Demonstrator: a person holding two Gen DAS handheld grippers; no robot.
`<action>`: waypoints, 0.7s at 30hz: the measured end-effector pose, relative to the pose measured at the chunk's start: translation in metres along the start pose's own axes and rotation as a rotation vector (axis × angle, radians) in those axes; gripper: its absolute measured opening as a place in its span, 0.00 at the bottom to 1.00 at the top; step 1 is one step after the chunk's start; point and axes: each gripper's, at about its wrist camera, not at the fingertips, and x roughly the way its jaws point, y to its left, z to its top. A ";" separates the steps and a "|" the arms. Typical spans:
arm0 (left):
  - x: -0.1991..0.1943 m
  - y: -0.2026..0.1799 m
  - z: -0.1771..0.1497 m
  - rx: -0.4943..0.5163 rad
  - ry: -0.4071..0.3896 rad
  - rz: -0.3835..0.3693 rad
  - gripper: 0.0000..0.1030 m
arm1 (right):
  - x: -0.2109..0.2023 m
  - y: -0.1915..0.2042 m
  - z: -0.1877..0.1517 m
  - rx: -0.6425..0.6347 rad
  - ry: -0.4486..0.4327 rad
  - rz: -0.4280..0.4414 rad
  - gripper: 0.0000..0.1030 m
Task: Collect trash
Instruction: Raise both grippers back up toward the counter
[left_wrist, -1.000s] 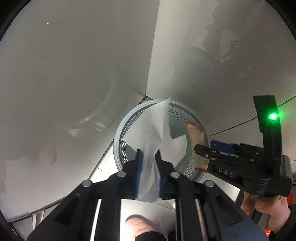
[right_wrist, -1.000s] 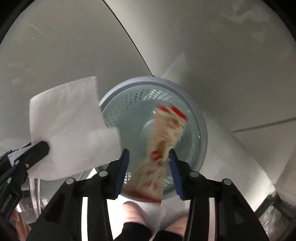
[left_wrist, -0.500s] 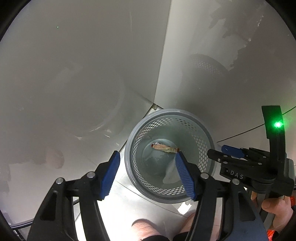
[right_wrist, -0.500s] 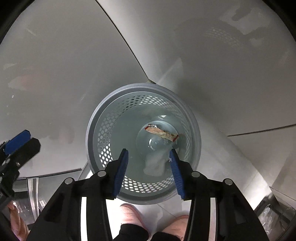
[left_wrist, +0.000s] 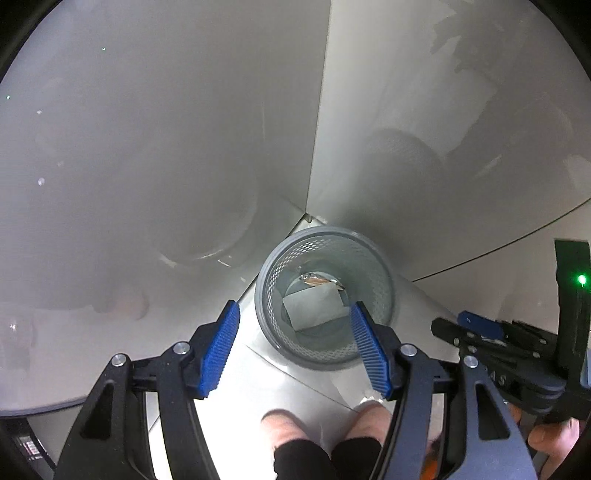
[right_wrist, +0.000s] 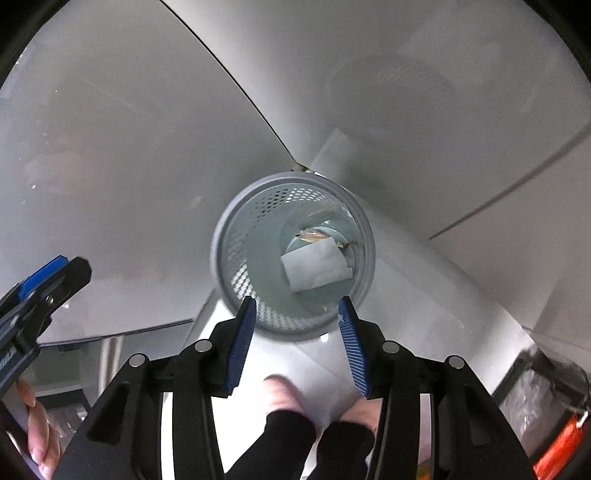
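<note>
Left wrist: left gripper steeply down over bin, fingers apart.

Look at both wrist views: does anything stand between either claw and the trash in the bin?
Nothing visible does. The bin is open-topped with no lid, and the white paper and wrapper lie uncovered on its bottom. The left claw and the right claw are both open and empty above it.

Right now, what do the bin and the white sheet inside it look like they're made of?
The bin looks like grey moulded plastic, matte, its wall punched with rows of small holes. The white sheet looks like soft tissue paper, folded flat; it could be thin card.
</note>
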 end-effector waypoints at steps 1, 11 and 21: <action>-0.016 -0.003 0.002 -0.001 -0.006 0.002 0.59 | -0.020 0.004 -0.007 -0.006 -0.003 -0.003 0.43; -0.202 -0.021 0.025 -0.067 -0.111 0.014 0.72 | -0.208 0.046 -0.030 -0.131 -0.092 0.047 0.48; -0.349 0.009 0.046 -0.215 -0.262 0.018 0.78 | -0.324 0.110 0.010 -0.316 -0.217 0.114 0.52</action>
